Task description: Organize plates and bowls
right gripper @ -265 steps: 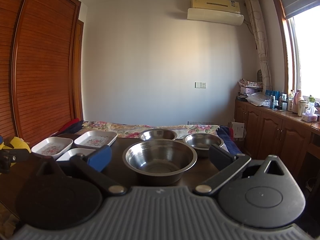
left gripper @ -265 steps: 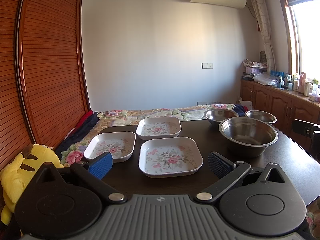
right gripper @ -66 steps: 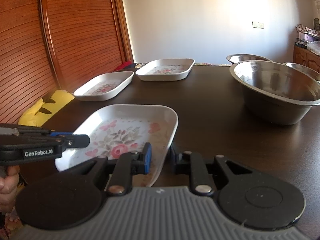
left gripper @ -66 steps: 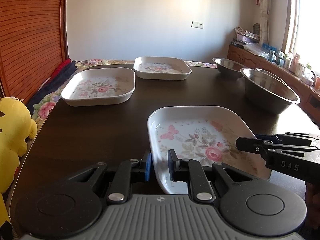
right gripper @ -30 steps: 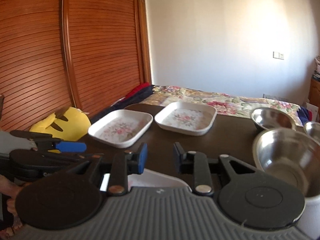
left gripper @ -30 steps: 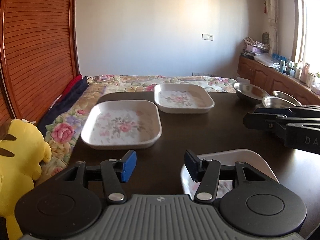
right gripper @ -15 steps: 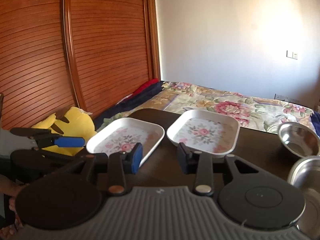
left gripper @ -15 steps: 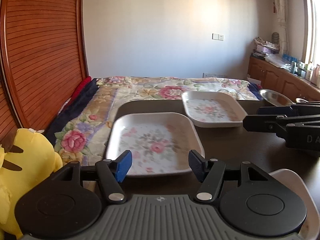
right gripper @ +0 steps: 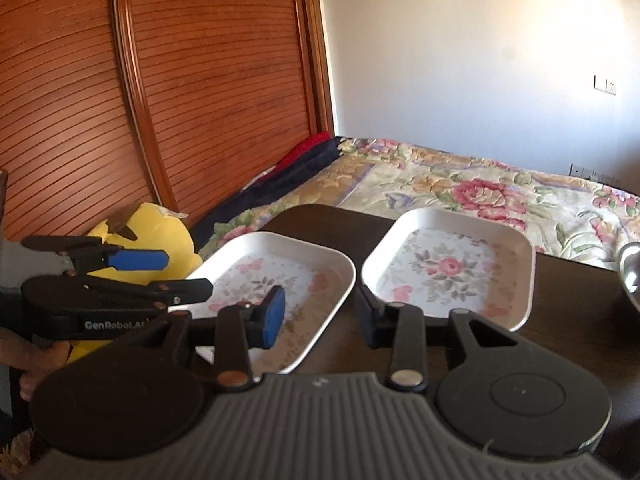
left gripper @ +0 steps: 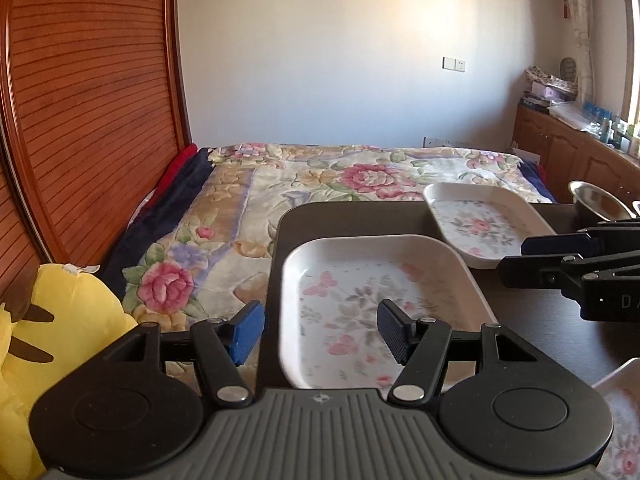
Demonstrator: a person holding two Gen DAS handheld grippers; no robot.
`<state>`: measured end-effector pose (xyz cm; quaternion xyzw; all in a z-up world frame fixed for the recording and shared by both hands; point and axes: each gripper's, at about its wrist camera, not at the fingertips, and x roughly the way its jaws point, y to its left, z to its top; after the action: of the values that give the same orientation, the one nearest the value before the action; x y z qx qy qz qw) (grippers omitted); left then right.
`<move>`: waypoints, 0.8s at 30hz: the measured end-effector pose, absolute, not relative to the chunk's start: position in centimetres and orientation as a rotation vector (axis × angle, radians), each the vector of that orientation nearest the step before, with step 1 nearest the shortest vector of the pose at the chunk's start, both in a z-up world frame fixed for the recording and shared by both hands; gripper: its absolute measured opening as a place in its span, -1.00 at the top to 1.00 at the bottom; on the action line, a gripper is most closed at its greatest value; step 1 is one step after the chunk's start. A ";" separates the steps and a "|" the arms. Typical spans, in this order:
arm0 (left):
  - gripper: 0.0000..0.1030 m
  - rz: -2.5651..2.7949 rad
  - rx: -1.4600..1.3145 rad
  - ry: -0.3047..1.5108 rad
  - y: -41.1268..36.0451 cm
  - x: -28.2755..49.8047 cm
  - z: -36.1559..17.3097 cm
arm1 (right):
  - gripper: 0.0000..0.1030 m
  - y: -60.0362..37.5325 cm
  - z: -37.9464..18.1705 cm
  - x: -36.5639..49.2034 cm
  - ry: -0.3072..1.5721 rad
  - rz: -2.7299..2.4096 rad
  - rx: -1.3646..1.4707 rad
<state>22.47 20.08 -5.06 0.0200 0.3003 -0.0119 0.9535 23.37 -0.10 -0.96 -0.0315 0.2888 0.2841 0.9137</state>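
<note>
L wrist: left tongs [left gripper: 320, 330] spread wide, empty, straddling near floral plate [left gripper: 380, 280] at worktop [left gripper: 400, 216] corner.
R wrist: right tongs [right gripper: 318, 314] part-open, empty, over plate's right rim [right gripper: 340, 272]. Step: approach for two-sided pickup; next, lower & clamp rims.

Both grippers let go of near plate [left gripper: 624, 392], now open over left plate [left gripper: 360, 264].

Warm window daylight, fisheye-bent edges, slight blur.
</note>
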 end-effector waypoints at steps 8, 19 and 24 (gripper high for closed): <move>-0.27 -0.027 0.035 0.630 21.2 23.5 -6.1 | 0.22 1.0 -2.3 24.9 0.643 0.596 -0.082; 0.02 -0.036 0.034 0.653 21.5 24.6 -7.0 | 0.35 1.4 -3.4 26.0 0.717 0.604 -0.088; 0.23 -0.040 0.007 0.662 22.1 25.1 -7.4 | 0.44 1.7 -3.8 26.6 0.745 0.612 -0.089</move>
<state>25.10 22.05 -7.37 0.0032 0.3249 -0.0198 0.9455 26.57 1.69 -3.76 -0.0429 0.3582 0.2940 0.8851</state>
